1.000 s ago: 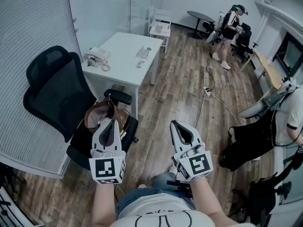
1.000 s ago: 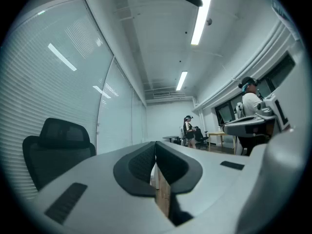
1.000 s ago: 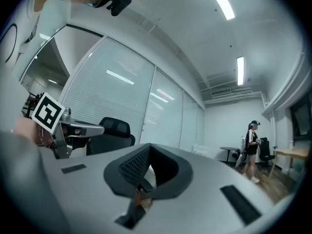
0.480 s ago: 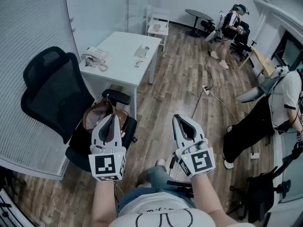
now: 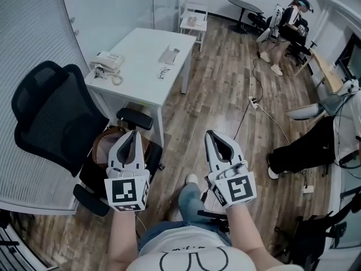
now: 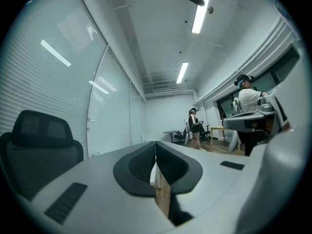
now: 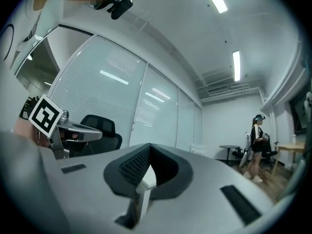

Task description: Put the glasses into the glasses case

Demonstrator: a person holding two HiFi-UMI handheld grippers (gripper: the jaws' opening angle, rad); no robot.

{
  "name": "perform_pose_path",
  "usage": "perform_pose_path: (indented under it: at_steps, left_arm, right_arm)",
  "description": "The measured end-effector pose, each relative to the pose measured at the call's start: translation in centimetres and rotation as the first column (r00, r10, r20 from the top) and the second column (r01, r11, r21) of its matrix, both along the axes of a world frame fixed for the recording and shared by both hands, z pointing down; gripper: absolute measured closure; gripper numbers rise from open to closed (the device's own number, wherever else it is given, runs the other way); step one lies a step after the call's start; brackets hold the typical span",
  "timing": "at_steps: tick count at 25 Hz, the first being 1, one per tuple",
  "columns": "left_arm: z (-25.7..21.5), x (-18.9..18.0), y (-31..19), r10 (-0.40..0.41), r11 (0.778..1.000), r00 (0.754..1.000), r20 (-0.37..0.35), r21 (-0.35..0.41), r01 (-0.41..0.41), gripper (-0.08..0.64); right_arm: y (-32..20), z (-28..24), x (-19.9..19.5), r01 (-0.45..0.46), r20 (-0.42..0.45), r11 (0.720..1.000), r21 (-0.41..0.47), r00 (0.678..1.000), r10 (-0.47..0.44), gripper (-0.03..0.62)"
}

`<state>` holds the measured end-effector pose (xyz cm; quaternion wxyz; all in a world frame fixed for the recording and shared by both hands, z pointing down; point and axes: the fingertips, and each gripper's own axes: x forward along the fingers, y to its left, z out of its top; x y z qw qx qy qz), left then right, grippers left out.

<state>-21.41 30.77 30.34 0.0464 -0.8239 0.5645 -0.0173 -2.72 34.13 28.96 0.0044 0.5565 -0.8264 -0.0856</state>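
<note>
A white table [image 5: 141,47] stands ahead on the left. A flat grey object, seemingly the glasses case [image 5: 169,55], lies on it. A small dark thing beside it may be the glasses [image 5: 163,72]; it is too small to tell. My left gripper [image 5: 133,134] and right gripper [image 5: 208,135] are held level over the floor, well short of the table. Both are shut with nothing between the jaws. In the left gripper view my left gripper [image 6: 155,147] shows its pads pressed together. My right gripper [image 7: 148,152] looks the same in its own view.
A black office chair [image 5: 51,117] with a brown bag [image 5: 104,145] on its seat stands close at the left. A white phone [image 5: 107,64] sits on the table. A cable [image 5: 254,103] crosses the wood floor. People [image 5: 316,145] work at the right and far back.
Both grippers have moved forward toward the table, which now sits nearer and lower in the head view. The person at the right has shifted. Both grippers stay shut.
</note>
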Motion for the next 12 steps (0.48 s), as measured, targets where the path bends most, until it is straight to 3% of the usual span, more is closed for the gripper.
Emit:
perform_pose_path:
  at_steps: [12]
  left_arm:
    - [0.1,12.3,-21.6,-0.026,0.998,1.0,-0.017,-0.05,0.025,0.543]
  right_arm:
    - [-22.1,0.1,12.0,0.042,0.017,0.998,-0.055,0.999,-0.041,0.581]
